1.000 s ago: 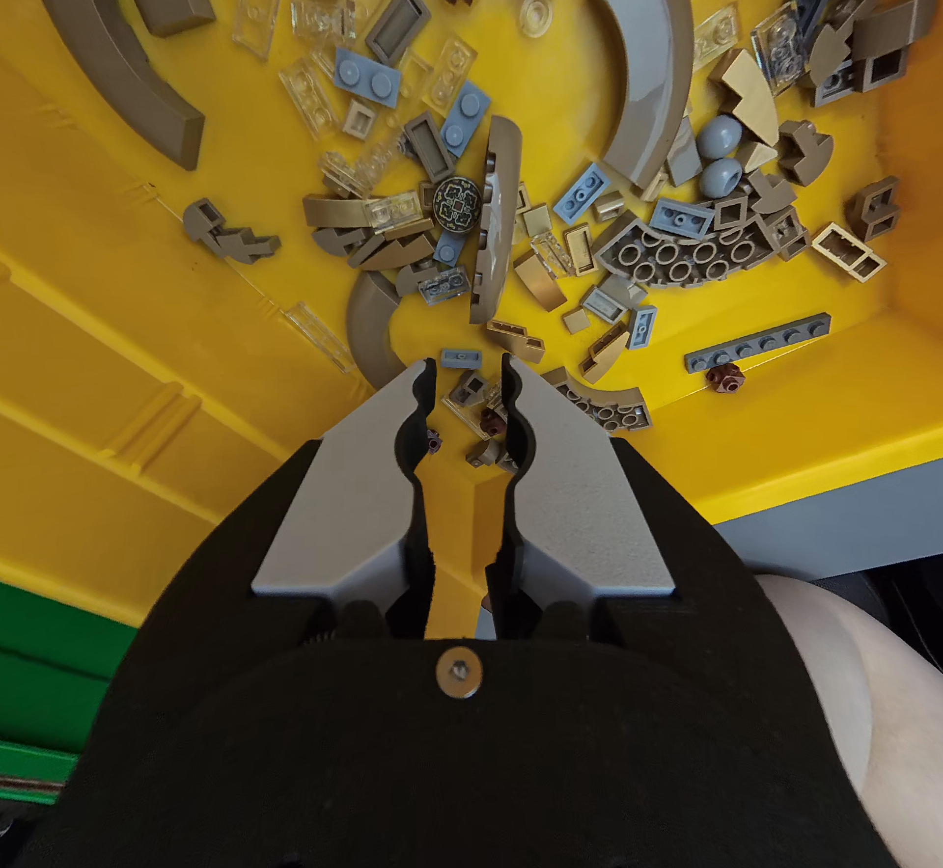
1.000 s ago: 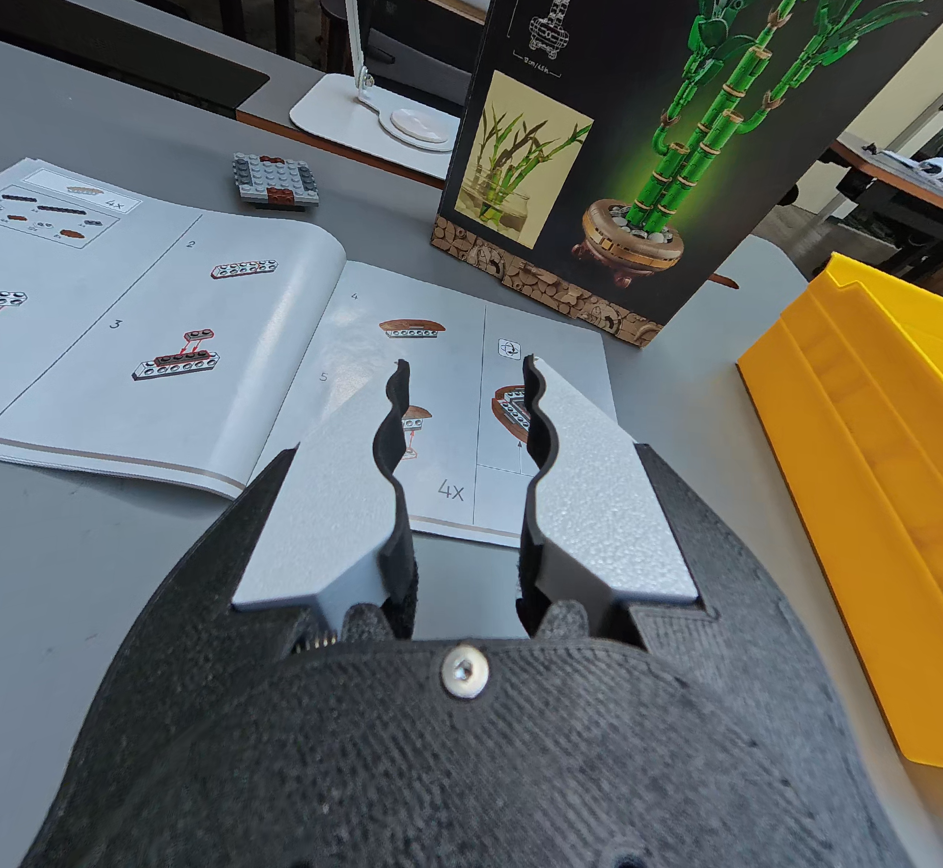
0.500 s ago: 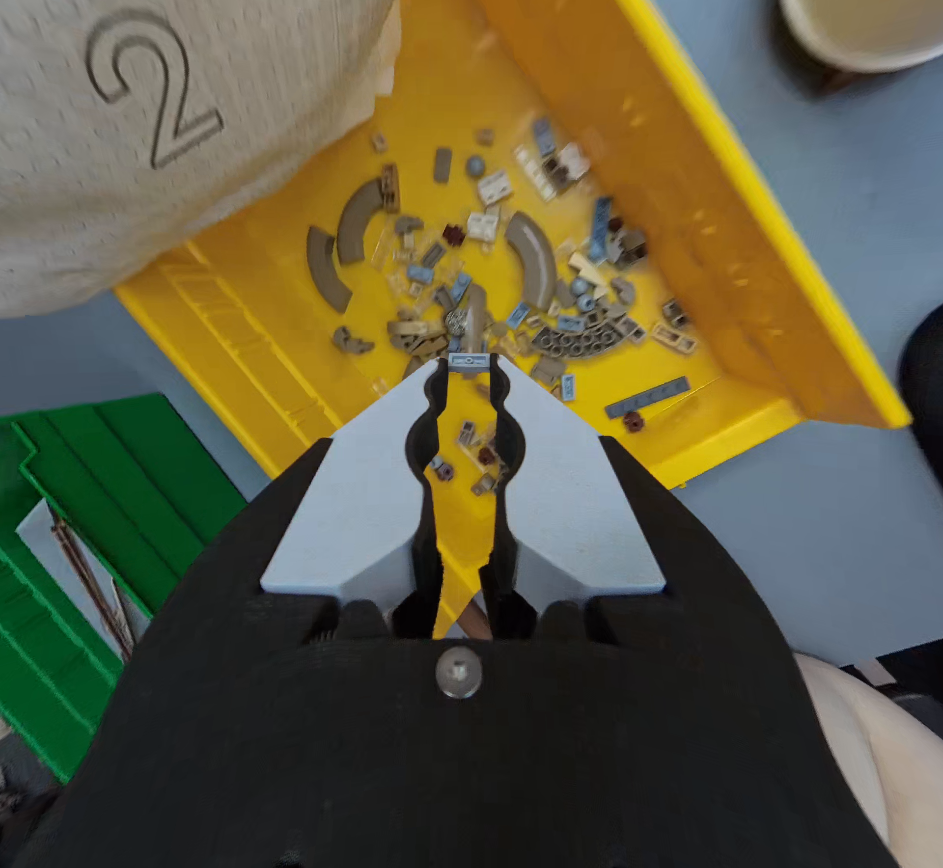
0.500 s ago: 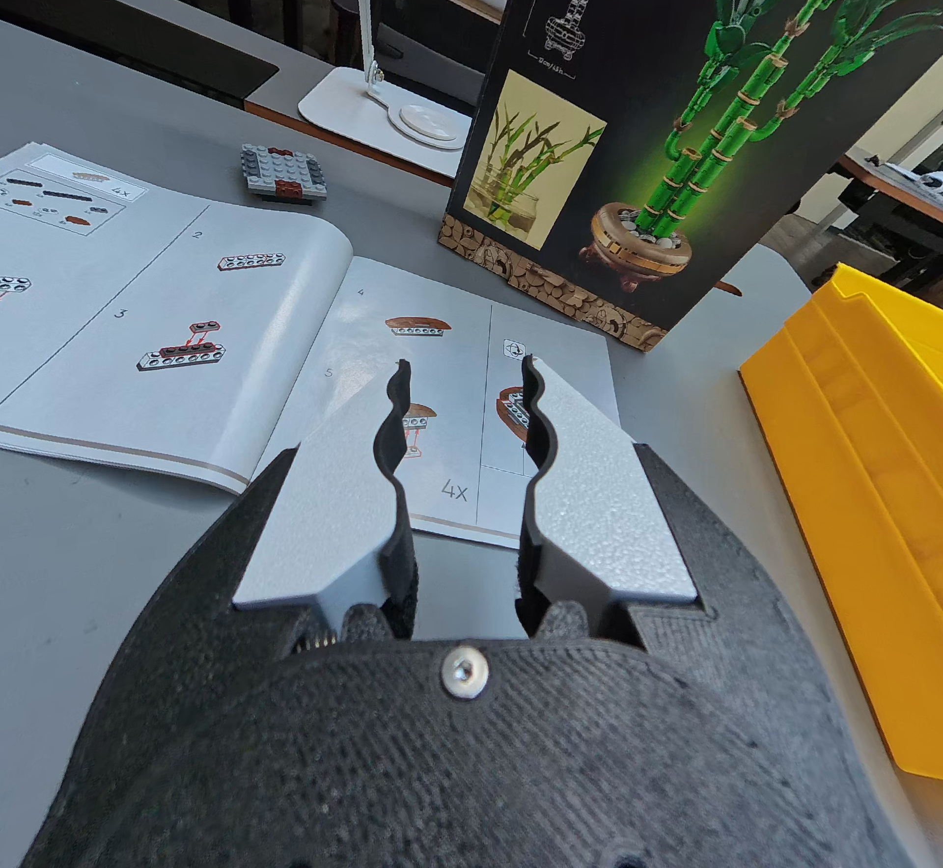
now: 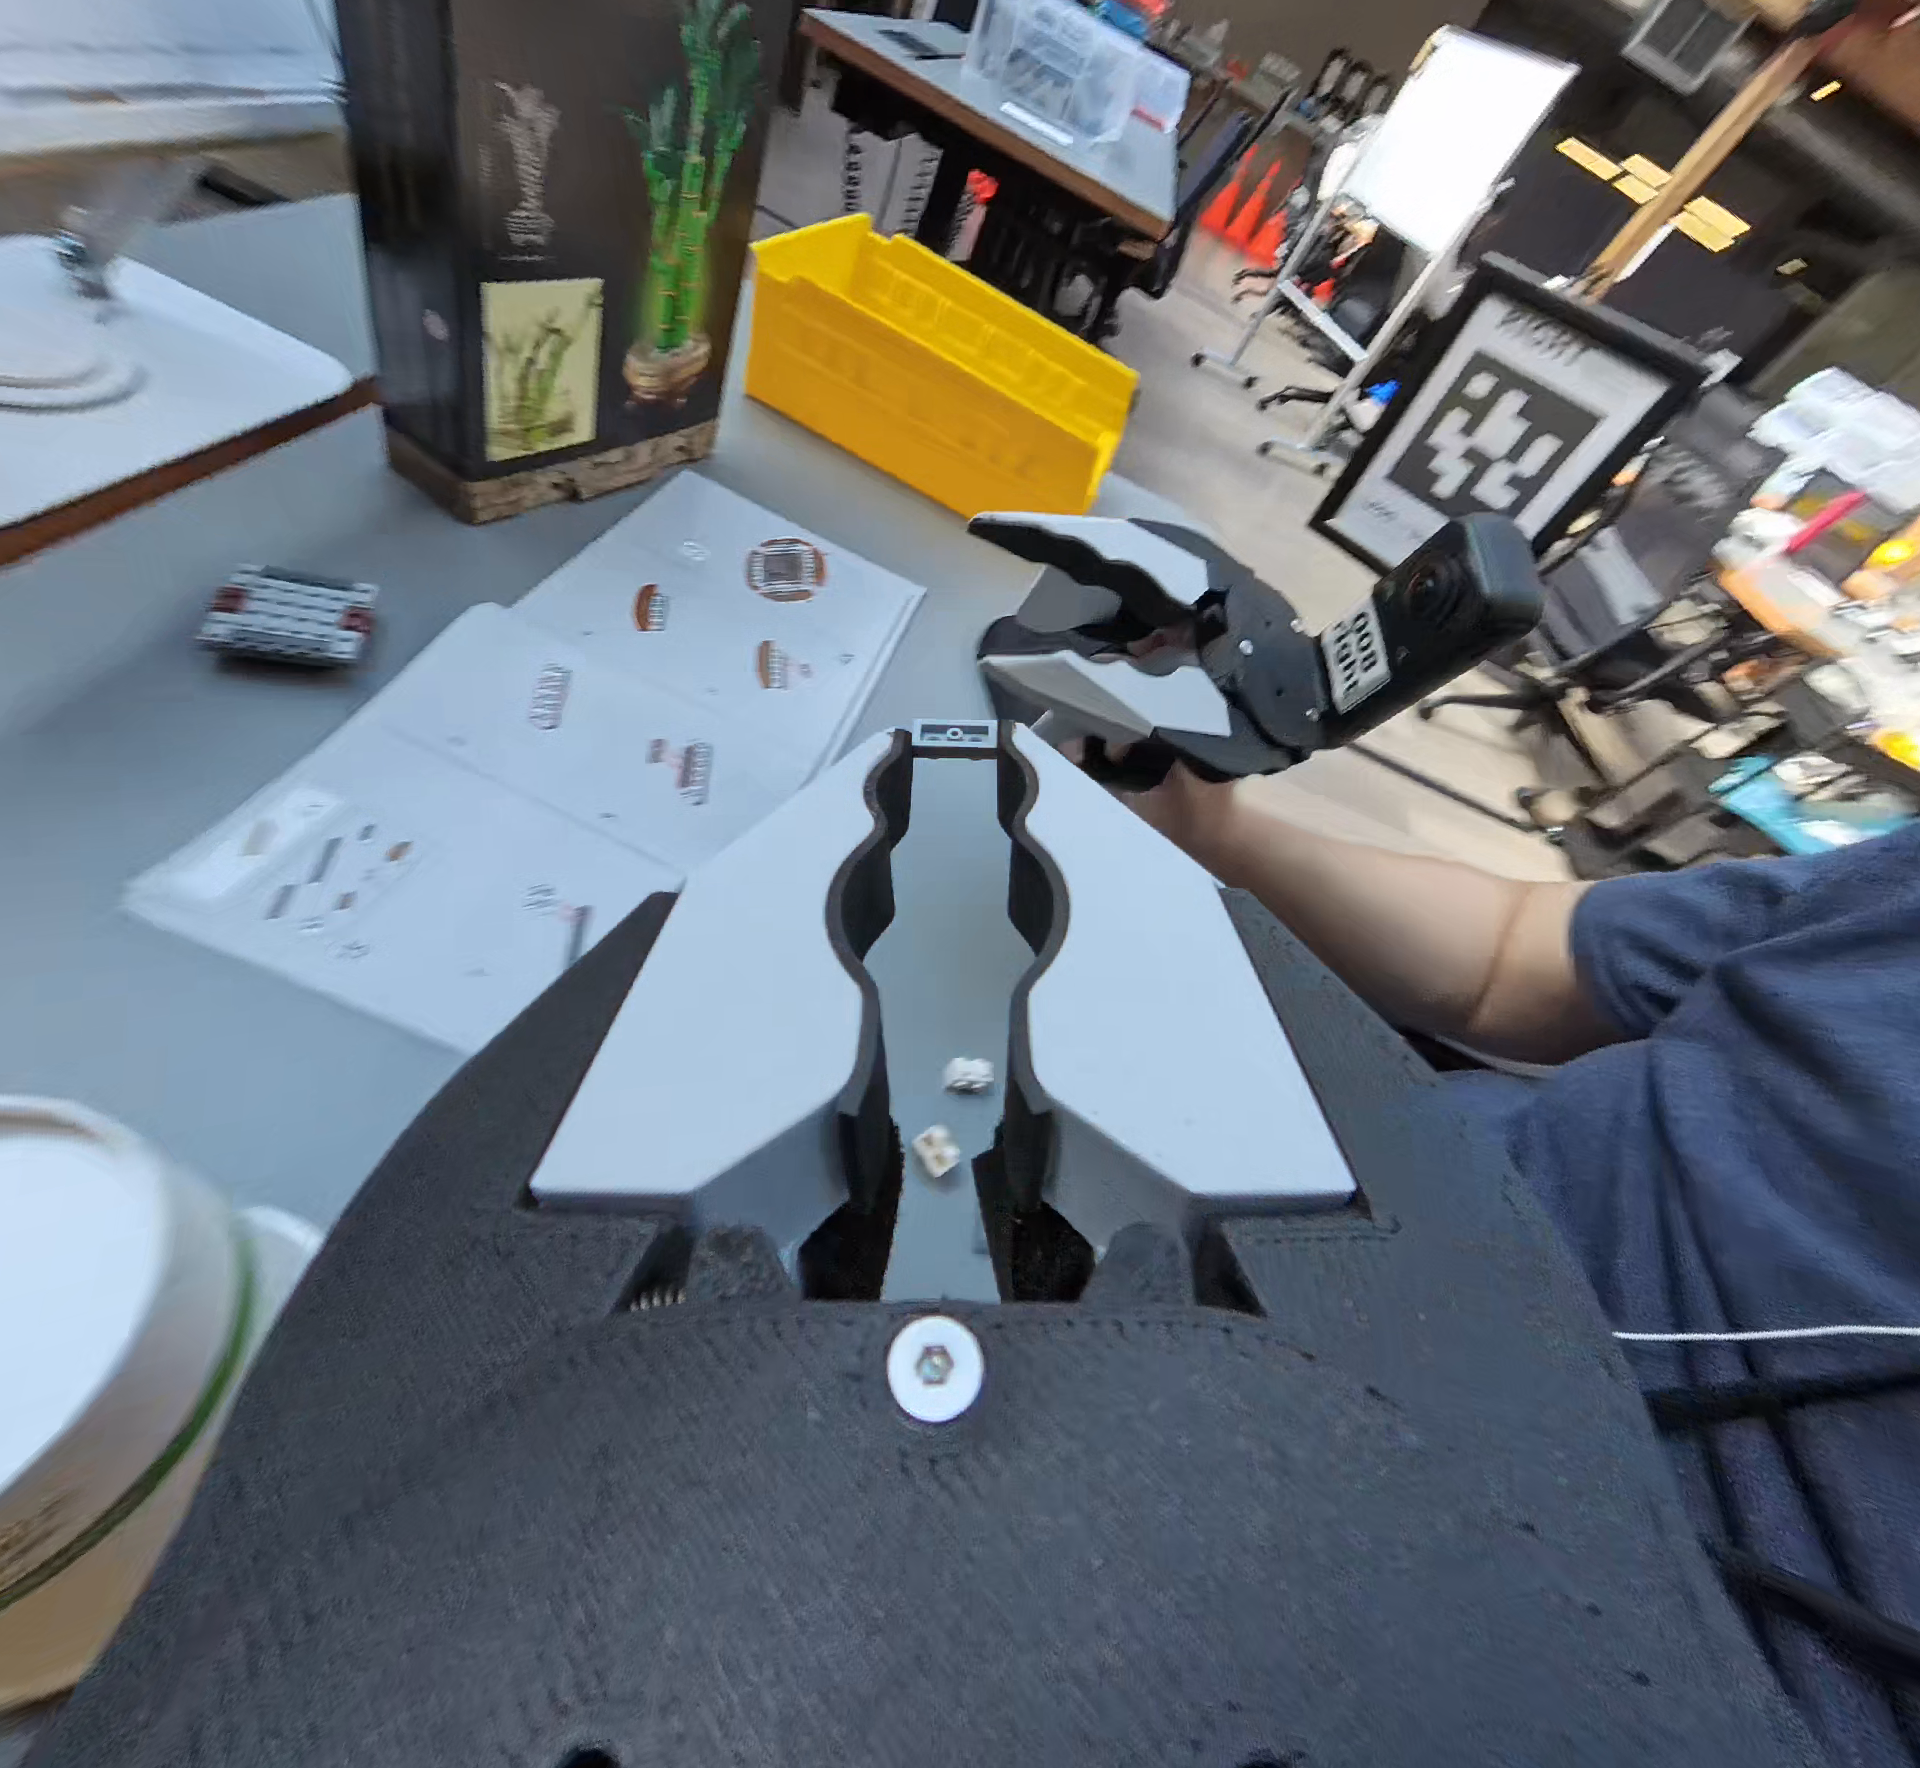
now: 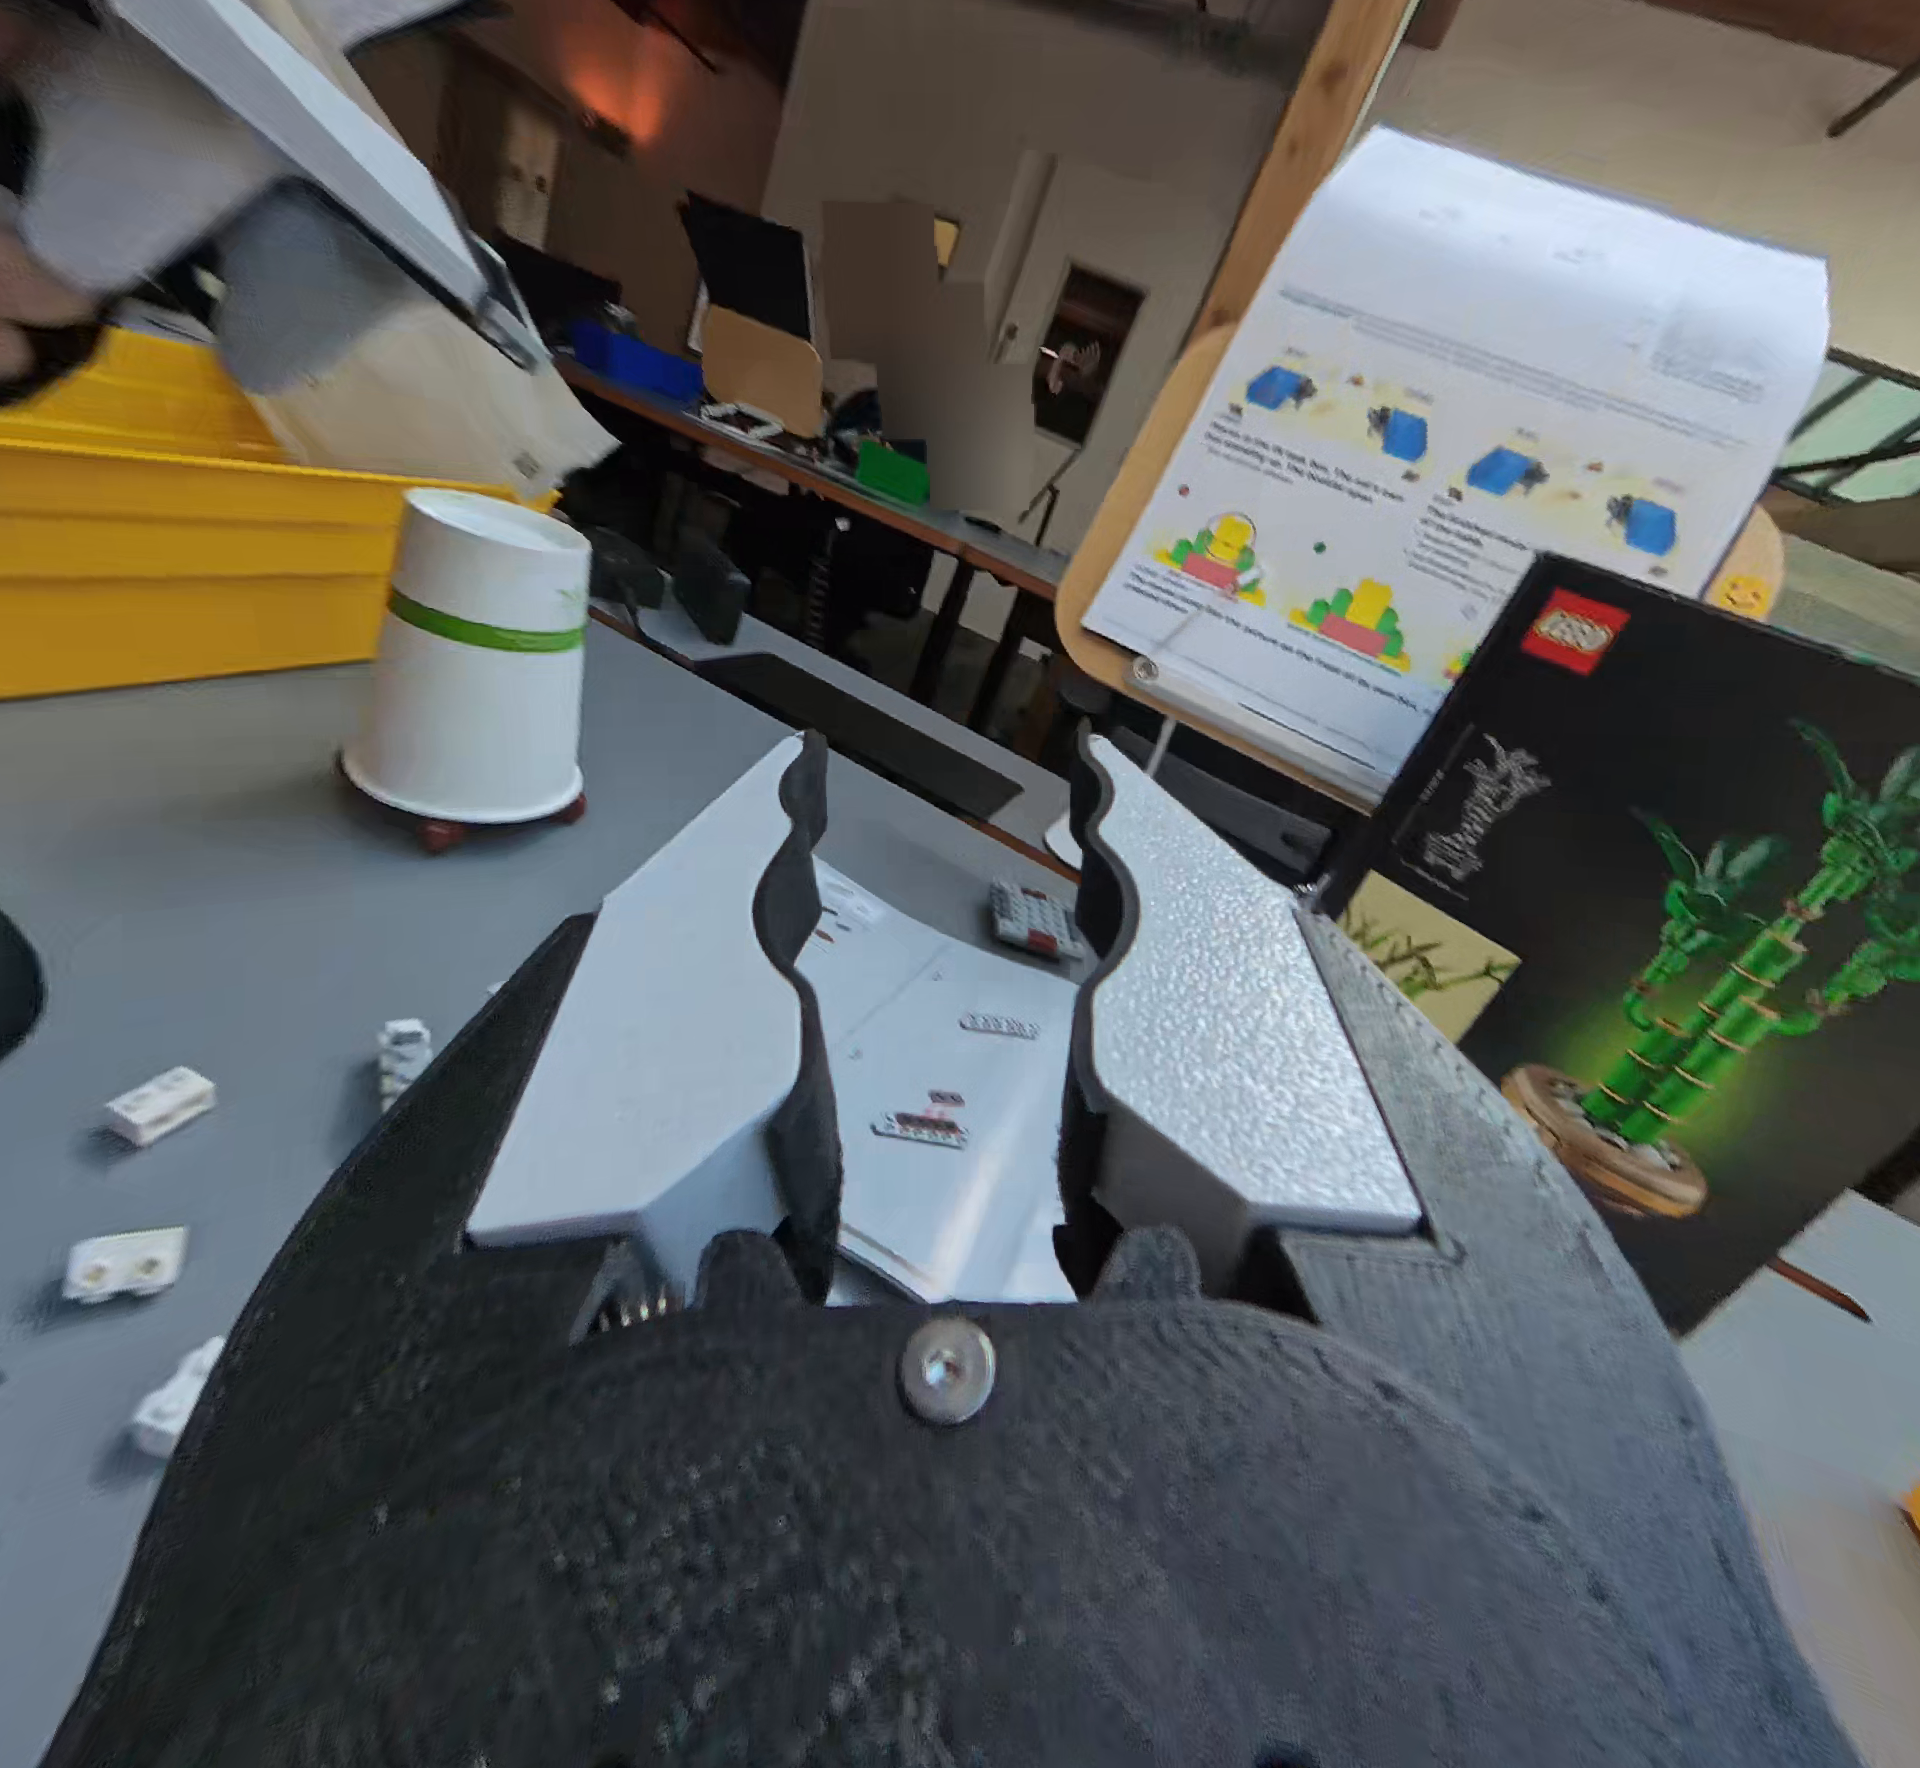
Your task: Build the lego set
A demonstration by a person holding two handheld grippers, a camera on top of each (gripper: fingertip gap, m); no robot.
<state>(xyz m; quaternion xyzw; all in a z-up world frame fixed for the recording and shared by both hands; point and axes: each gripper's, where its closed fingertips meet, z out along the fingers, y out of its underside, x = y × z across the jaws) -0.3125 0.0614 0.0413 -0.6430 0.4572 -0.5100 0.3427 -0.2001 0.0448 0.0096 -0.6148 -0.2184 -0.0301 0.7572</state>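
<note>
My left gripper (image 5: 954, 744) is shut on a small grey-blue flat plate (image 5: 954, 734), pinched at the fingertips above the open instruction booklet (image 5: 623, 731). My right gripper (image 6: 943, 762) is open and empty, raised over the booklet (image 6: 935, 1095). It also shows in the left wrist view (image 5: 983, 598), held by a hand just right of my left fingertips. The part-built grey plate assembly (image 5: 286, 612) lies on the grey table left of the booklet, and shows in the right wrist view (image 6: 1034, 918). The left gripper (image 6: 488, 305) is a blur at the top left there.
A yellow parts bin (image 5: 935, 368) stands behind the booklet next to the upright set box (image 5: 551, 191). An upturned white cup (image 6: 473, 669) sits on a red-brown piece. Small white pieces (image 6: 161, 1105) lie loose on the table. A paper sheet on a wooden stand (image 6: 1455, 430) is behind. One gripper's finger ends stand about 12 cm off the other's. The part-built grey plate assembly (image 5: 286, 612) is about 30 cm from both grippers' fingertips.
My left gripper closed on the small grey-blue plate in the yellow bin, lifted it out and swung over to the booklet. My right gripper rose and turned left, still open.
</note>
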